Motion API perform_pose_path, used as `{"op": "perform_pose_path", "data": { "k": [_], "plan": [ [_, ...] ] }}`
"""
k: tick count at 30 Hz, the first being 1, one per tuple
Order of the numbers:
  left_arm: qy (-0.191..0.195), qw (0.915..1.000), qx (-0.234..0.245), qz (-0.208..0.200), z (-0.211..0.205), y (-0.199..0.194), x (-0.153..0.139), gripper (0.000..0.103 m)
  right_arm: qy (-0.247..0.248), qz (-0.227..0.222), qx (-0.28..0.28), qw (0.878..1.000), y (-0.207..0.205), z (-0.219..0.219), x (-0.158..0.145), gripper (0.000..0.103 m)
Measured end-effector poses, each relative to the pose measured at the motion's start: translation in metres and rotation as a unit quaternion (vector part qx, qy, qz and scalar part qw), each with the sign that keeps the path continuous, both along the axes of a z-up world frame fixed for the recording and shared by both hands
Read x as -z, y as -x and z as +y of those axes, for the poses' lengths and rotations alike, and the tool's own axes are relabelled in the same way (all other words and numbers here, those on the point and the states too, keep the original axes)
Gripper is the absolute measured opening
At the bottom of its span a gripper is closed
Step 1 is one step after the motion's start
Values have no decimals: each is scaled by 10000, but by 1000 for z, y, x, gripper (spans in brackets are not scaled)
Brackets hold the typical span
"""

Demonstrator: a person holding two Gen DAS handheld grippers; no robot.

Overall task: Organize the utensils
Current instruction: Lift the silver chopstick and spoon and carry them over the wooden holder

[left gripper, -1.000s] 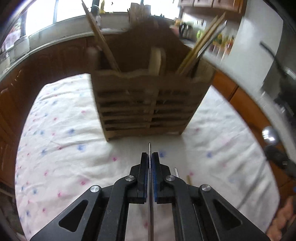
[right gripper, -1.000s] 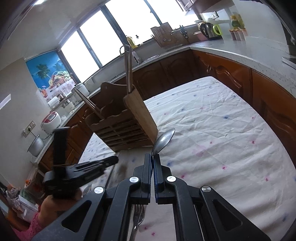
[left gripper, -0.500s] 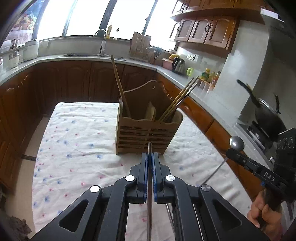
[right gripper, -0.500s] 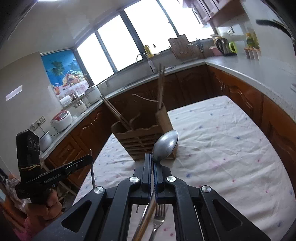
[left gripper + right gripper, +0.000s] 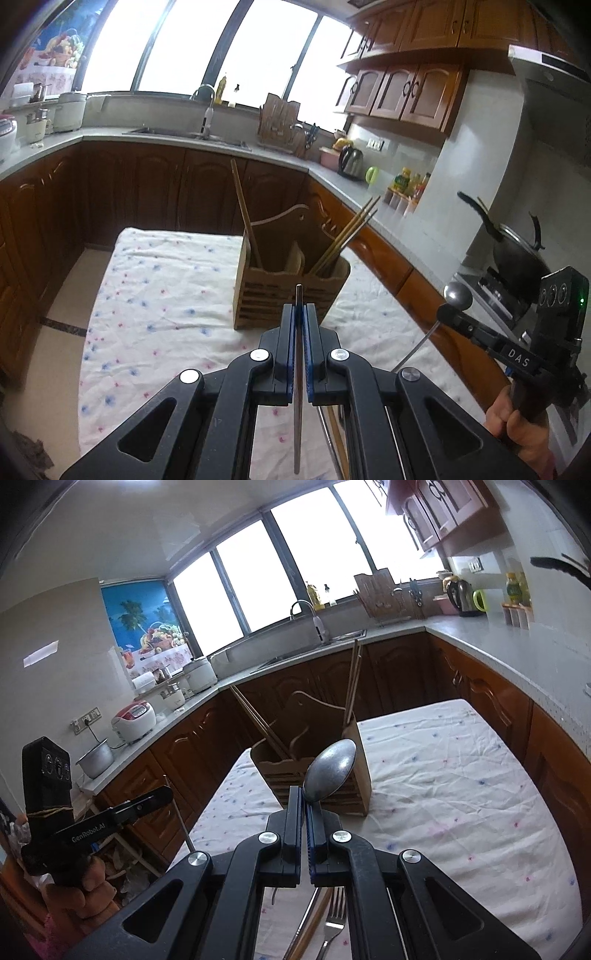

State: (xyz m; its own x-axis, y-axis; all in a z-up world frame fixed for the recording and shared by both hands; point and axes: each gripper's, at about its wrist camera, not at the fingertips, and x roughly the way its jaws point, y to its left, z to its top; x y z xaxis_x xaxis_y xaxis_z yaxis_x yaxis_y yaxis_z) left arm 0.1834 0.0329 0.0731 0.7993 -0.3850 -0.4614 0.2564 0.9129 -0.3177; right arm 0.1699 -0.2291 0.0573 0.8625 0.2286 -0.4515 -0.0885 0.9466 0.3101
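Two grippers are both above the near end of the table (image 5: 155,280), and each one is clenched on one piece of metal cutlery. The left gripper (image 5: 300,317) pinches a thin flat metal utensil (image 5: 297,376) edge-on between its blue pads; which kind of utensil it is, I cannot tell. Its long axis runs straight forward along the fingers, and its tip points at the wooden holder (image 5: 288,291). The right gripper (image 5: 303,805) grips a spoon (image 5: 330,770) by the neck, with the bowl standing up and forward.

The wooden holder stands upright on the flowered cloth, ahead of and lower than both tools and well apart from them. Chopsticks (image 5: 345,234) already lean in its right compartment, and one long wooden stick (image 5: 245,218) leans in its left one. A fork (image 5: 332,919) lies on the cloth on the near side of the holder, under the right gripper.

From the left gripper the holder is almost straight ahead; from the right gripper it is ahead too, partly hidden by the spoon bowl. I judge that neither hand is clearly nearer. Each utensil would probably need to turn more upright before going into a compartment.
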Motion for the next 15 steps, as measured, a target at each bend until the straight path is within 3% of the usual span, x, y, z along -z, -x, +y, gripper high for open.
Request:
{"op": "perform_pose_path", "data": {
  "k": [15],
  "plan": [
    [116,9986,-161,-484,17,3,-24,2,111,-370,38,9992,-10,-3,-23,2]
  ]
}}
